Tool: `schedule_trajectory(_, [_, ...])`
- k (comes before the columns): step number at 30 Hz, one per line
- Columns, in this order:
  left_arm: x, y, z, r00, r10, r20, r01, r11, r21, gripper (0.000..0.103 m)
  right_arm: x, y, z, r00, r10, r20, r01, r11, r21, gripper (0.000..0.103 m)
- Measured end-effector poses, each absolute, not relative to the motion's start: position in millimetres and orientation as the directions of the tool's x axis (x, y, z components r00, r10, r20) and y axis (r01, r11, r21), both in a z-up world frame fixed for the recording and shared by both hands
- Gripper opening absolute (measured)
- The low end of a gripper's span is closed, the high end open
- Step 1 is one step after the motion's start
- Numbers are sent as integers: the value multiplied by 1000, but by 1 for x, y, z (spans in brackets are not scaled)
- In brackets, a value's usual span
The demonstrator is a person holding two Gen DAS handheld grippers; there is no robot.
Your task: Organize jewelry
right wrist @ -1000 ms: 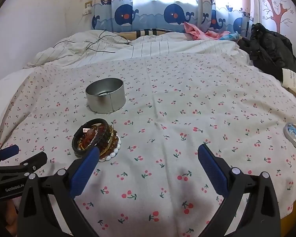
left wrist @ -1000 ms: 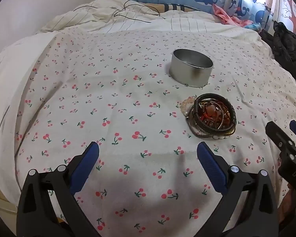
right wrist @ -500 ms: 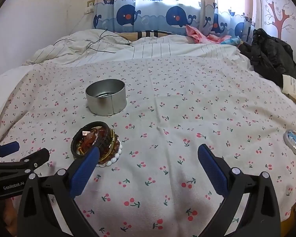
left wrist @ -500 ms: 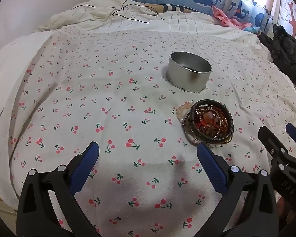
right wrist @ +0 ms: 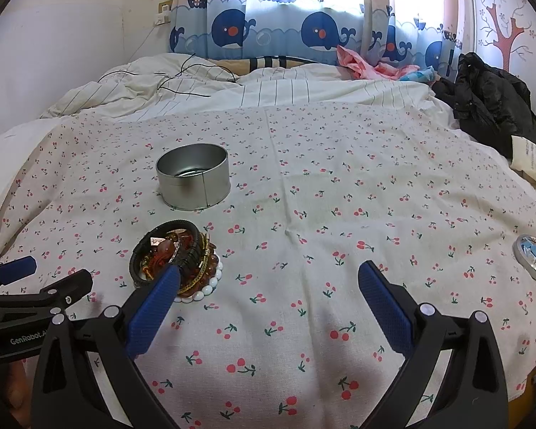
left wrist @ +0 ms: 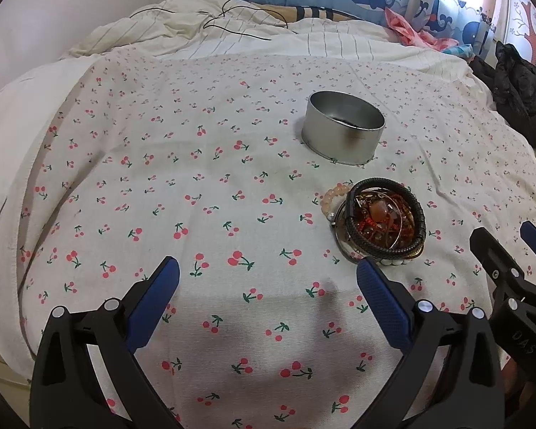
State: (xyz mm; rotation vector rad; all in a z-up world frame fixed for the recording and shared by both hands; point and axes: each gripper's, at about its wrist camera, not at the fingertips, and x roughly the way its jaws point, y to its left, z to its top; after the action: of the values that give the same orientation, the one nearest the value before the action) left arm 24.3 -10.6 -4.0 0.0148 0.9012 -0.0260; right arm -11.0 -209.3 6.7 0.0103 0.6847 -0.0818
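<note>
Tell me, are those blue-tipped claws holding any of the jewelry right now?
No. The left gripper and the right gripper are both open and empty; the pile of bracelets lies untouched on the cherry-print bedsheet.

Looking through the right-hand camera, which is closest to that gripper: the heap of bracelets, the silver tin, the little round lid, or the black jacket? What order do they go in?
From the right gripper, right wrist view:
1. Bracelet pile, touching or just behind its left fingertip.
2. Round lid, off to the right on the cloth.
3. Silver tin, behind the pile, to the left. Lid and tin are close to call.
4. Black jacket, far right at the bed's edge.
</note>
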Motion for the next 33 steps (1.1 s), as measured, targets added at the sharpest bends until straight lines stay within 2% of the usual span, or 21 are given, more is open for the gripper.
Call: schedule_trajectory(33, [21, -9, -7, 606, 9, -796, 6, 1000, 16, 96, -11, -208, 5, 768, -69, -637, 75, 997, -17, 96])
